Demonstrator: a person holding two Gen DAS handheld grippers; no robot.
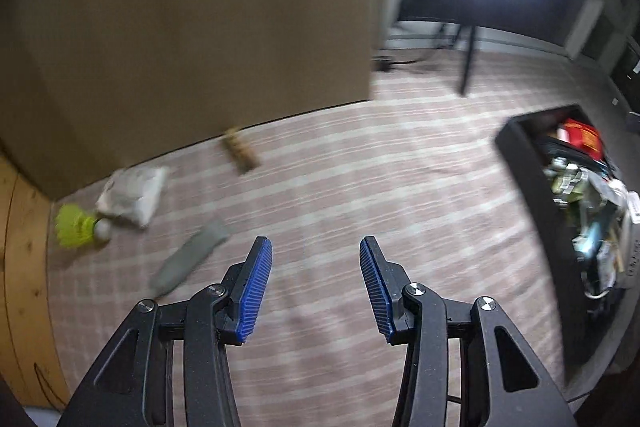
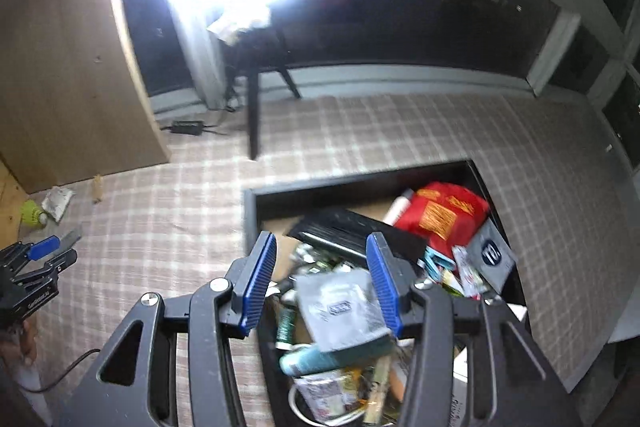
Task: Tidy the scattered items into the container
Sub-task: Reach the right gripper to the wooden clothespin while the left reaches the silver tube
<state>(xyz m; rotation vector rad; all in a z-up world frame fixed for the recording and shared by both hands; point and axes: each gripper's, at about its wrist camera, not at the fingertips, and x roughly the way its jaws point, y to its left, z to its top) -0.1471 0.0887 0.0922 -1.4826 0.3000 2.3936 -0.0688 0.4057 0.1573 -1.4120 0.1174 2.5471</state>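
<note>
Blue ribbed pads are standing wide apart on your left gripper (image 1: 316, 247), gripping nothing as it is hanging over the pink-and-white checked cloth (image 1: 360, 187). Your right gripper (image 2: 322, 241) is also spread wide and empty, hovering over the near end of the black rectangular container (image 2: 250, 211), with a grey plastic-wrapped packet (image 2: 340, 307) lying between its fingers on the pile inside. Taking that container as your landmark, a red foil pouch (image 2: 440, 211) is sitting at its far end. Well to its left, a flat grey sachet (image 1: 192, 261) is lying nearest your left gripper; beyond it are sitting a neon-yellow shuttlecock (image 1: 78, 227), a white crumpled packet (image 1: 132, 195), then a small tan wooden piece (image 1: 240, 149) by the brown cardboard box (image 1: 200, 27).
</note>
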